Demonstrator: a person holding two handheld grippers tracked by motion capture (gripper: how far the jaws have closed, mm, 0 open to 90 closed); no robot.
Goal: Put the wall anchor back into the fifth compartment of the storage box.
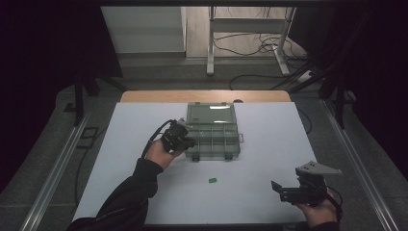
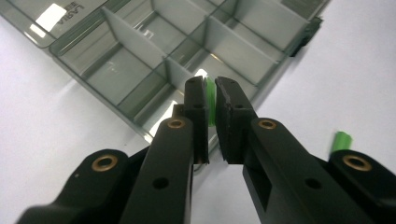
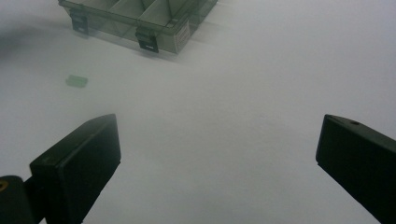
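A small green piece (image 2: 211, 100) is pinched between the black jaws of my left gripper (image 2: 211, 86), which is shut on it. In the high view the left gripper (image 1: 188, 142) hangs at the front left corner of a clear compartment box (image 1: 214, 137) whose lid lies open. The box's empty compartments (image 2: 140, 56) lie just beyond the jaw tips. A second green piece (image 1: 212, 180) lies loose on the white table in front of the box (image 3: 140, 18); the same green piece (image 3: 76, 80) is blurred in the right gripper view. My right gripper (image 1: 285, 188) rests near the front right, its jaws wide apart (image 3: 217, 126) and empty.
The white table top (image 1: 260, 159) spreads around the box, with a wooden edge (image 1: 159, 96) at the back. Metal rails (image 1: 53, 168) run along both sides. A desk frame and cables (image 1: 250, 43) stand on the floor beyond.
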